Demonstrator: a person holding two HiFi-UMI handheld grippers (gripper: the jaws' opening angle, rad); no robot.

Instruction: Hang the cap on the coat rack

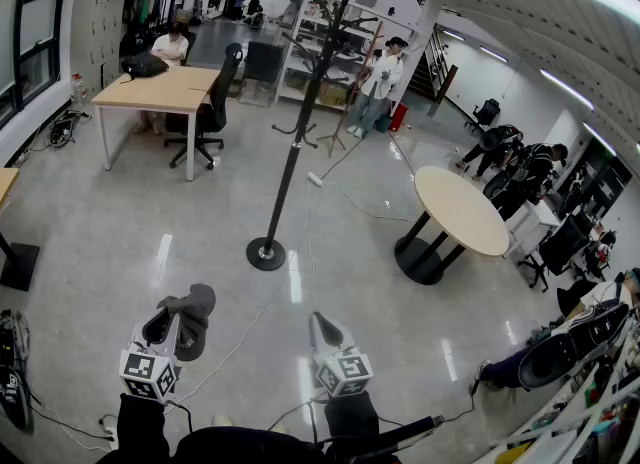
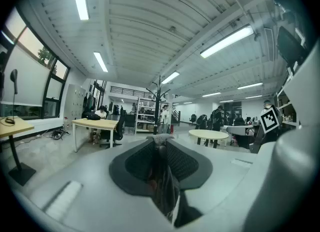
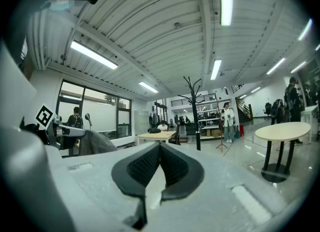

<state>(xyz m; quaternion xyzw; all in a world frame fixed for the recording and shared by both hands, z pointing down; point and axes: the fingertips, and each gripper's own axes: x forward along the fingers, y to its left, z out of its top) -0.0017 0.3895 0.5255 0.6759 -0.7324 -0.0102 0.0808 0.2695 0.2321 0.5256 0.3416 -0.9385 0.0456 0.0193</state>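
The black coat rack (image 1: pixel 290 152) stands on the floor ahead, its round base (image 1: pixel 266 253) a good way beyond both grippers and its hooks bare. My left gripper (image 1: pixel 183 314) is low at the left, shut on the grey cap (image 1: pixel 197 314), which bulges out around its tip. In the left gripper view the cap's fabric (image 2: pixel 161 139) is pinched between the pads, and the coat rack (image 2: pixel 160 107) stands straight ahead. My right gripper (image 1: pixel 320 324) is beside it, shut with nothing in it. The right gripper view shows the pads (image 3: pixel 145 165) meeting, the cap (image 3: pixel 97 143) at its left and the coat rack (image 3: pixel 196 116) ahead.
A wooden desk (image 1: pixel 160 92) with an office chair (image 1: pixel 215 102) stands at the far left. A round table (image 1: pixel 460 212) is at the right. Cables (image 1: pixel 340 197) trail over the floor past the rack's base. A person (image 1: pixel 380 82) stands behind it beside shelves.
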